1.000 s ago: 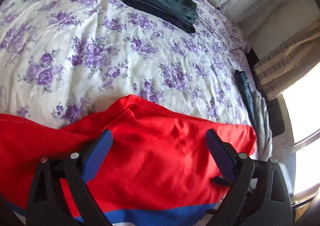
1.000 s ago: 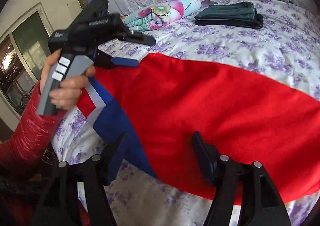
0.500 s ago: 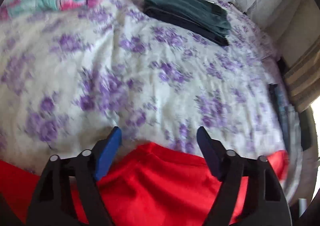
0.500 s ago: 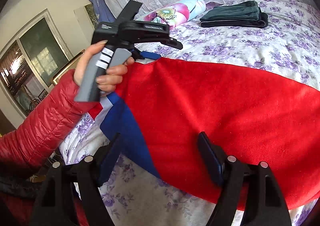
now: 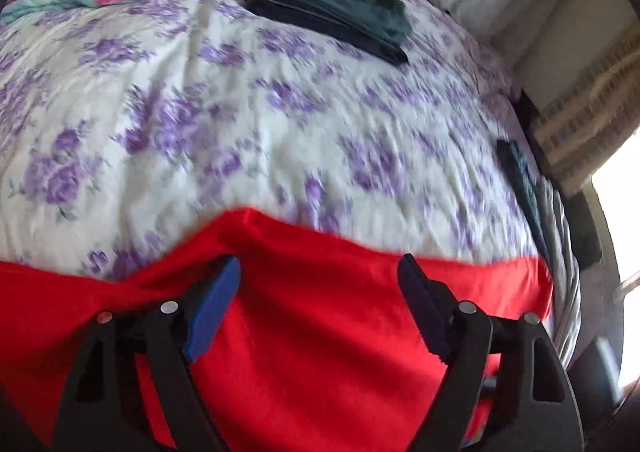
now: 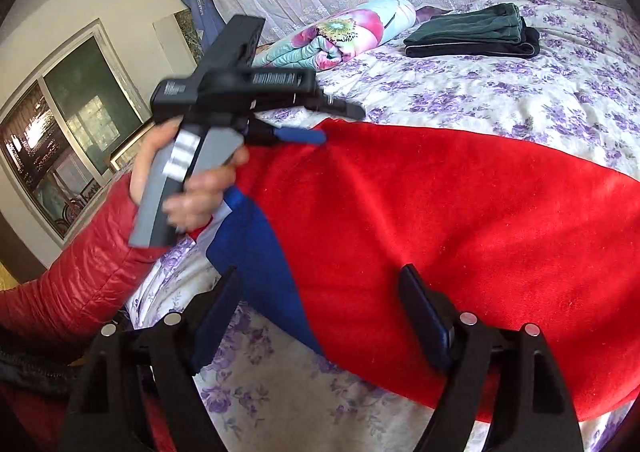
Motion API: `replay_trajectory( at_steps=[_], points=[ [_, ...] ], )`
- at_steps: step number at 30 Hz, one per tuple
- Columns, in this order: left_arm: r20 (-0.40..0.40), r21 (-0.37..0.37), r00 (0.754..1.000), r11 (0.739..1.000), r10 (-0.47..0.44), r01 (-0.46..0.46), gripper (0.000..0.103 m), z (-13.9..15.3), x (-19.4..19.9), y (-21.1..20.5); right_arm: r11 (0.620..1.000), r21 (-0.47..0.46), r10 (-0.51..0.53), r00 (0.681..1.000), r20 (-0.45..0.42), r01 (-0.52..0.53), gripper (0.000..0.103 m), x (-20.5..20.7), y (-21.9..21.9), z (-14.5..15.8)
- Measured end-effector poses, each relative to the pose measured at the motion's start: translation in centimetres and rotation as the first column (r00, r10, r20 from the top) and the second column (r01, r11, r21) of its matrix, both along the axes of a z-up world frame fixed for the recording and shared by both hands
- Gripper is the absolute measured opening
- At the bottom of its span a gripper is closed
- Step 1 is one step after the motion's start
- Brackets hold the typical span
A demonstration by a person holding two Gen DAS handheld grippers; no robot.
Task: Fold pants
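Comparing with half a second back, a lot more red is seen in the left wrist view now: the pants (image 5: 320, 340) fill the bottom third of that frame, where only a strip was showing before. The left gripper (image 5: 320, 316) is hung over that red cloth with its jaws spread wide and nothing caught between them.

In the right wrist view the left gripper (image 6: 316, 124) is spotted from the side, gripped by the left hand (image 6: 192, 188) in a red puffy sleeve (image 6: 80, 276), and it's been carried further out over the pants than before. It's pretty smeared by motion there. White lettering can be made out on top of its black body, but it's too blurred to be read.

The pants (image 6: 460, 220) are laid flat across the near part of the bed (image 6: 500, 92), red for the most part, with a blue panel and a bit of white at the left end. The right gripper (image 6: 320, 316) is parked in about the same spot as before, jaws released and spread over the near edge of the cloth, nothing pinched.

Further back, a folded dark green pile (image 6: 472, 34) is left sitting on the floral cover.
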State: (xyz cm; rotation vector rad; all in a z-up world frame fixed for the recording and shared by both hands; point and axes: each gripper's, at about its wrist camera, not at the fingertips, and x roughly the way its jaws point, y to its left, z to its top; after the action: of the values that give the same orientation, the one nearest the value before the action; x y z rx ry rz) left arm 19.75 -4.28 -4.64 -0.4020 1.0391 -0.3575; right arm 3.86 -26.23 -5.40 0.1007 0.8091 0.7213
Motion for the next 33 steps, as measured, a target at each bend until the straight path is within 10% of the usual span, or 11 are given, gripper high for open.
replay_trajectory(
  at_steps=[3,14,19,22,33],
  points=[
    [0.039,-0.113,0.999,0.994,-0.007,0.011,0.079,2.3,-1.6,0.8,1.0,0.009,0.001,1.0,-0.002,-0.001,0.081,0.0,-0.2,0.0],
    [0.153,0.186,0.982,0.979,-0.107,0.077,0.089,-0.8,-9.6,-2.8,0.991,0.096,-0.086,0.996,-0.032,0.089,0.081,-1.1,-3.9,1.6],
    [0.209,0.061,0.968,0.99,-0.138,0.128,0.09,1.3,-12.5,-3.0,0.936,0.119,-0.331,0.944,-0.018,0.33,0.083,-2.8,-12.4,3.4],
    [0.208,0.106,0.97,0.988,-0.129,0.109,0.095,0.4,-13.5,-3.4,0.872,0.067,-0.481,0.874,-0.073,0.486,0.085,-2.1,-16.9,2.0],
    [0.226,0.05,0.974,0.998,0.014,-0.026,0.096,1.4,-15.1,0.4,0.842,0.095,-0.52,0.846,-0.118,0.53,0.086,-4.8,-19.9,2.3]
  ],
)
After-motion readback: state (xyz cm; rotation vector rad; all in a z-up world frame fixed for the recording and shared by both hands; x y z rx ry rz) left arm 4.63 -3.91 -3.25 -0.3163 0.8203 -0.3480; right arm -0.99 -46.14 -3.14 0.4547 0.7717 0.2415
